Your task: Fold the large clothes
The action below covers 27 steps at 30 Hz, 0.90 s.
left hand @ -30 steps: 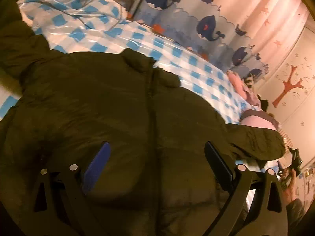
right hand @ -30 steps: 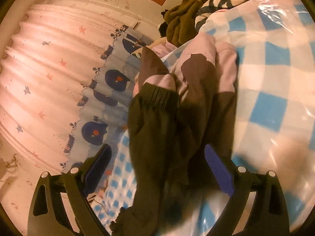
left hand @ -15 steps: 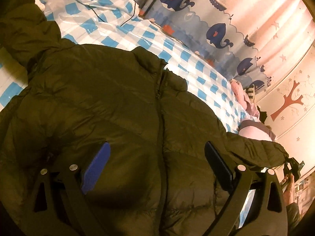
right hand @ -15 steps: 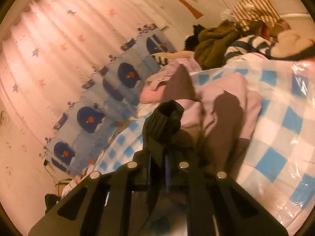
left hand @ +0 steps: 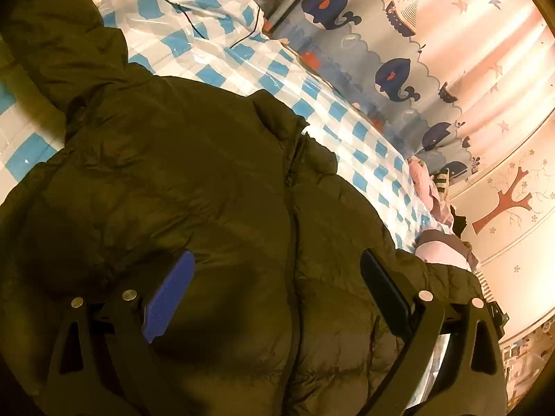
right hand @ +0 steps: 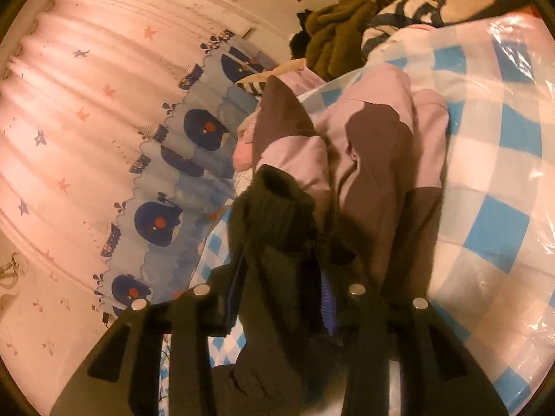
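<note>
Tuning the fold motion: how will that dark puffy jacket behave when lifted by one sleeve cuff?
Probably floppy: the sleeve cuff droops limp between the right gripper pads as its jaws open. The dark puffy jacket looks quilted and lofty, so likely light but springy, resisting creases. Its shell may slide on the glossy checked plastic cover.

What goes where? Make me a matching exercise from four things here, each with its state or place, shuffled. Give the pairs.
1. dark olive quilted puffer jacket
2. blue-and-white checked plastic sheet
3. lilac and brown fabric garment
4. pink star-print pleated curtain

A. hanging in the background
B. spread out, zip facing up
C. lying under the jacket
D. crumpled in a heap

Pairs: 1-B, 2-C, 3-D, 4-A
</note>
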Each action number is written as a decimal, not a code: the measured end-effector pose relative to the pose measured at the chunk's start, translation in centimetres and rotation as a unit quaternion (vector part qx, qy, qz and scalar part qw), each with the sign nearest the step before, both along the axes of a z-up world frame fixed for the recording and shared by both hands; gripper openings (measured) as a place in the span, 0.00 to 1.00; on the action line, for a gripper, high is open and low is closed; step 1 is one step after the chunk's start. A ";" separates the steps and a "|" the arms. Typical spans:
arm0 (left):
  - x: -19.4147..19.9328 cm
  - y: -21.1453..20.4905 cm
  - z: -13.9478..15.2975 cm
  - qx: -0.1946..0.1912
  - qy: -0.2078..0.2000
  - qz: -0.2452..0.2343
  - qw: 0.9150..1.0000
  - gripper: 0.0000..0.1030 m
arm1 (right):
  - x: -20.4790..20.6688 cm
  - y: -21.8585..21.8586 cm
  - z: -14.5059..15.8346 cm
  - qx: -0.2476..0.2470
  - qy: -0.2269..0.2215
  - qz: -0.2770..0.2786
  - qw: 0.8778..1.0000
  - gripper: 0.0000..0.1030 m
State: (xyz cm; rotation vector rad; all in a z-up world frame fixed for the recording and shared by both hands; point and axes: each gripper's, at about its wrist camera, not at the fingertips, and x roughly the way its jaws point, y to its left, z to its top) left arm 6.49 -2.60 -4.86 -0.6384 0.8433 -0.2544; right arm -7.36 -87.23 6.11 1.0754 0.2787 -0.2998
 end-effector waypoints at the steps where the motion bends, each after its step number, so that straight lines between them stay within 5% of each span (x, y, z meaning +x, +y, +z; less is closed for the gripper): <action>1: 0.0 -0.1 0.0 0.001 0.000 0.000 1.000 0.90 | 0.0 -0.1 -0.1 0.000 -0.003 0.002 1.000 0.30; 4: 0.1 -0.2 -0.1 0.005 0.004 0.001 1.000 0.90 | -0.2 0.1 0.7 -0.026 -0.012 0.009 1.000 0.09; 12: 0.2 0.4 0.6 0.019 0.014 -0.004 1.000 0.90 | 0.8 4.7 8.9 -0.095 -0.069 0.038 0.992 0.08; 19: -0.3 0.7 2.4 0.064 0.001 -0.023 0.998 0.90 | 5.2 13.9 17.0 -0.145 -0.109 0.108 0.977 0.08; 27: -1.7 3.0 4.5 0.088 -0.023 -0.018 0.996 0.90 | 8.1 22.1 21.5 -0.171 -0.131 0.158 0.964 0.08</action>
